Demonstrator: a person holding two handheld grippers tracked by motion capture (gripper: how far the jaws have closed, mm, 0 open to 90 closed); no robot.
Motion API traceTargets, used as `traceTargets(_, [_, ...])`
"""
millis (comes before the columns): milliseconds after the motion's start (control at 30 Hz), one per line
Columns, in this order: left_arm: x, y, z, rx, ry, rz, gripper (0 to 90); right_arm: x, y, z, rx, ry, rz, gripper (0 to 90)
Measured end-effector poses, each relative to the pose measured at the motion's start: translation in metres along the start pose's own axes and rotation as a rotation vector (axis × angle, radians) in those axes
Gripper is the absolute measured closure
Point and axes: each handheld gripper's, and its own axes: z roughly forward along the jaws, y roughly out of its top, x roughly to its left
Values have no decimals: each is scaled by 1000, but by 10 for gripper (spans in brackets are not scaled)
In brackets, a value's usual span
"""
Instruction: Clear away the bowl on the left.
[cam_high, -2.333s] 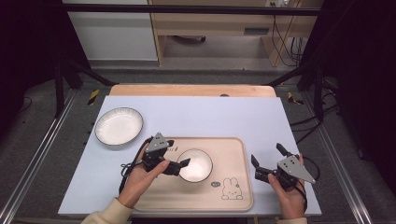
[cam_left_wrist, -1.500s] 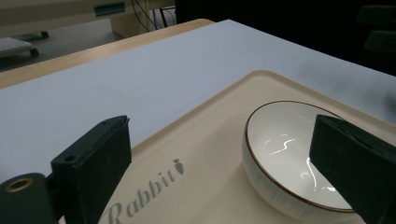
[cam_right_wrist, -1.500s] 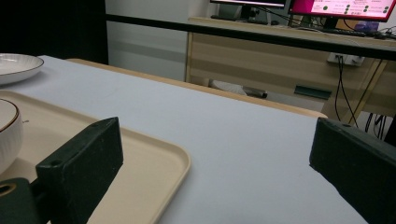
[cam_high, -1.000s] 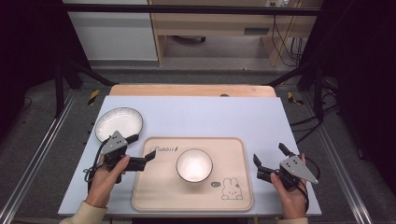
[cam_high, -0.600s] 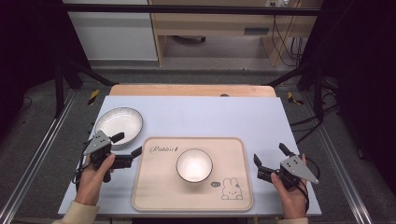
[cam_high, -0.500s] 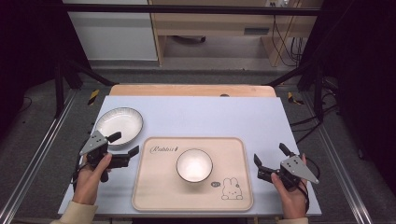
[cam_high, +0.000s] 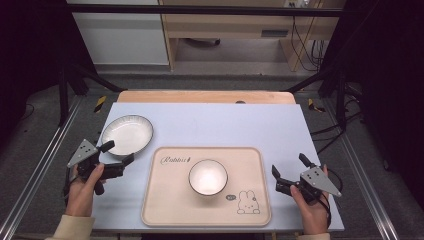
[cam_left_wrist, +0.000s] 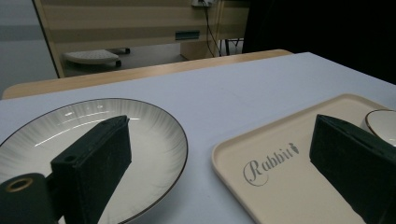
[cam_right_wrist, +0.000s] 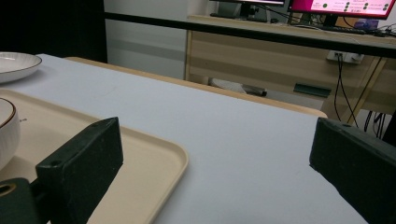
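From the high view, a beige tray (cam_high: 165, 210) sits on the table (cam_high: 225, 120), printed "Rabbit" at its far left corner with a rabbit drawing at its near right. A bowl (cam_high: 208, 177) stands in the tray's middle; a plate (cam_high: 127, 134) lies beyond the tray's left corner. The left hand (cam_high: 82, 192) holds the left gripper (cam_high: 118, 154) between plate and tray, jaws spread and empty. The right hand (cam_high: 310, 210) holds the right gripper (cam_high: 289, 169) just right of the tray, also spread and empty.

In the left gripper view, "Rabbit" (cam_left_wrist: 270, 161) reads clearly between the wide jaws, the plate (cam_left_wrist: 154, 135) at left.

In the right gripper view, the jaws stand apart over the tray's corner (cam_right_wrist: 154, 163) and bare table; a bowl's edge (cam_right_wrist: 8, 135) shows at left.
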Motion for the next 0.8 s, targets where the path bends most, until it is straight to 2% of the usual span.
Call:
traceTargets(367, [24,-13,-9,1,38,-21,54,0,0,0,0,1,-3,29])
traceTargets(800, [33,-24,-13,14,51,-11,54,-3,-2,1,6,-8,1,29])
